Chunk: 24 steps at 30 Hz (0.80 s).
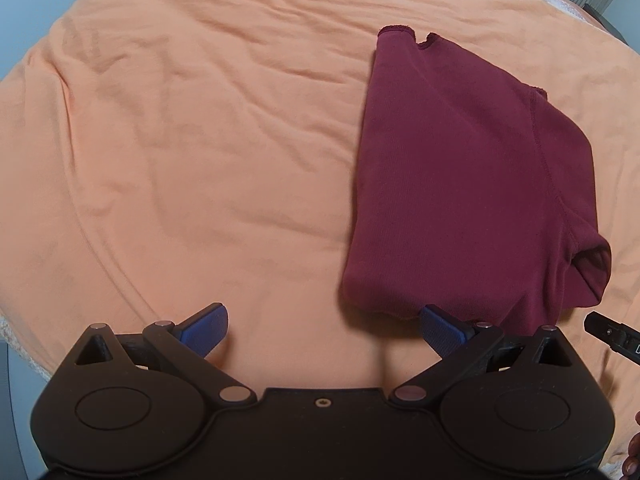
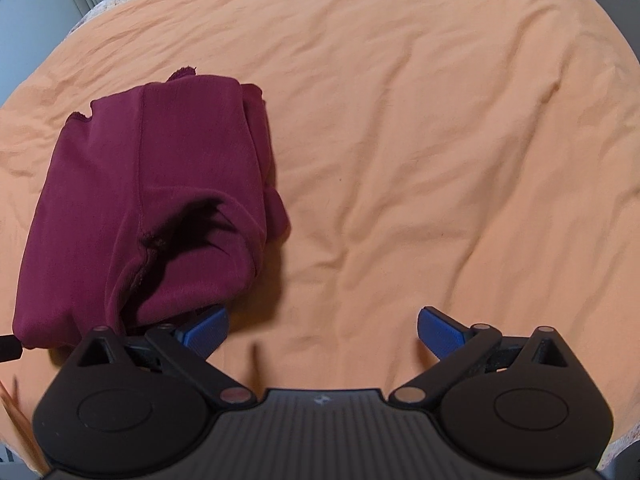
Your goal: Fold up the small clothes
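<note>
- Lying folded on the orange bedsheet, the maroon garment sits between both grippers.
- Left gripper: jaws spread wide, empty.
- Right gripper: jaws apart, gripping nothing.

Maroon garment, plain; orange sheet, plain; tool black, blue pads.

**Cloth, plastic and metal surfaces**

The maroon garment is seen as matt, finely ribbed knit cloth with raw edges. The orange sheet is matt, creased woven cloth. Matt black plastic, ridged blue pads and dull metal pins are shown on both grippers.
</note>
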Tool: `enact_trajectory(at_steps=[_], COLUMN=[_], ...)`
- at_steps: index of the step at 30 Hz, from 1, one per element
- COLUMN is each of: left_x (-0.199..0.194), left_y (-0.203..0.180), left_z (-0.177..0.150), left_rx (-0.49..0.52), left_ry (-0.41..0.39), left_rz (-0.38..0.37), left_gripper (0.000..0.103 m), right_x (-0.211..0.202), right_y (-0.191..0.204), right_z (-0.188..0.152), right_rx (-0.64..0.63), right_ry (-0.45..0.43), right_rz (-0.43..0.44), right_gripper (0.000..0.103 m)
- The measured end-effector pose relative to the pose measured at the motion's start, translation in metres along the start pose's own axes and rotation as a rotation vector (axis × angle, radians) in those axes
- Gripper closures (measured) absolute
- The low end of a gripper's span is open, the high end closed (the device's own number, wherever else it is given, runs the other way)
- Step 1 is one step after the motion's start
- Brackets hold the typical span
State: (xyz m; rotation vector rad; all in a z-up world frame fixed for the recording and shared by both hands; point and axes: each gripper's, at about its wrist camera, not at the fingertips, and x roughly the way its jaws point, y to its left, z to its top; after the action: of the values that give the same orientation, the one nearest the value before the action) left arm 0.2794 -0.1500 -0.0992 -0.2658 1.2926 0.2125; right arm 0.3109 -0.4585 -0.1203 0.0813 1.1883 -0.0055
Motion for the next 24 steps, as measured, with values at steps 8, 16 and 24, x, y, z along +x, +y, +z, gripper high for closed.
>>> enact_trajectory(at_steps=[8, 16, 24], left_x=[0.009, 0.013, 0.009], left_y=[0.015, 0.037, 0.053], left_z=[-0.005, -0.026, -0.017], left_rx=[-0.010, -0.019, -0.074], left_ry=[0.093, 0.184, 0.170], left_rz=[0.027, 0.078, 0.112], left_gripper=[0.001, 0.001, 0.001], right_x=[0.020, 0.008, -0.001], right_y=[0.000, -0.026, -0.052], right_z=[-0.007, -0.016, -0.001], right_rx=[0.006, 0.127, 0.267], right_ry=[0.133, 0.094, 0.001], right_rz=[0.032, -0.029, -0.146], right_gripper=[0.000, 0.000, 0.000])
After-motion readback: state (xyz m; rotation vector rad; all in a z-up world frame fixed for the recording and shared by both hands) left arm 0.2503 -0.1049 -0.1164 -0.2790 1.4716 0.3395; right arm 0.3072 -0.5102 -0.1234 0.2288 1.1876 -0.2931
